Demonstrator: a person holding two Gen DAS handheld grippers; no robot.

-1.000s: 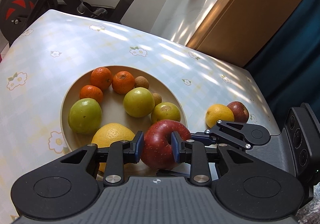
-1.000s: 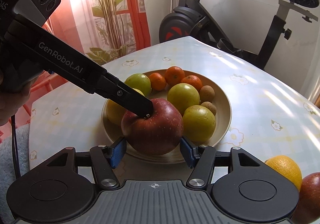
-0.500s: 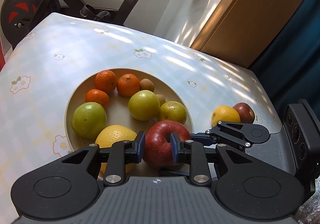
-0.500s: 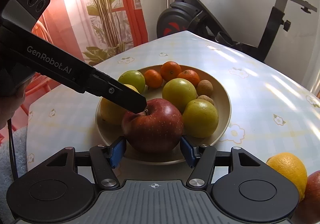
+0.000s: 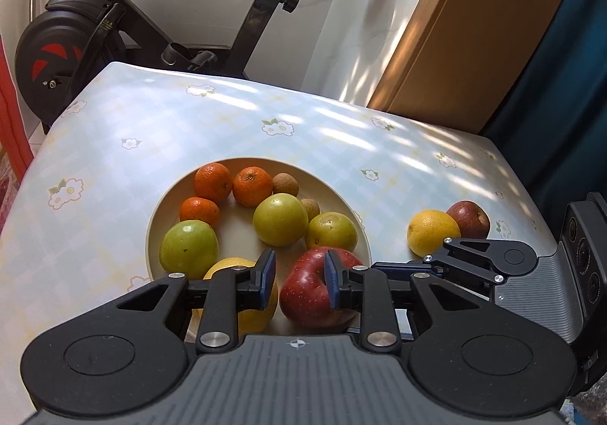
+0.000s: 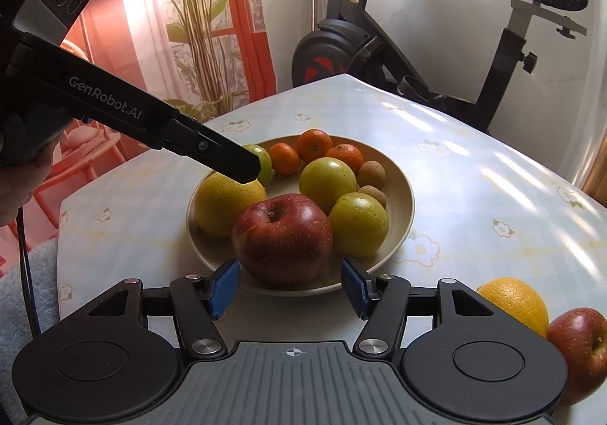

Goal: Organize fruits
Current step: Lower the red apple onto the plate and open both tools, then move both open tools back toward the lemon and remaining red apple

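Observation:
A large red apple lies at the near edge of the cream bowl, beside a yellow citrus. The bowl also holds green apples, mandarins and small brown fruits. My left gripper hovers just above the apple and the yellow citrus. Its jaws are shut to a narrow gap with nothing in them. My right gripper sits low in front of the bowl and is open. One pad stands on each side of the apple's near face, and neither touches it.
An orange and a second red apple lie on the flowered tablecloth to the right of the bowl. An exercise bike stands behind the table. A hand holds the left gripper.
The left gripper has lifted off the top of the red apple and drawn back over the yellow citrus. The apple stays in the bowl. The right gripper has kept still.

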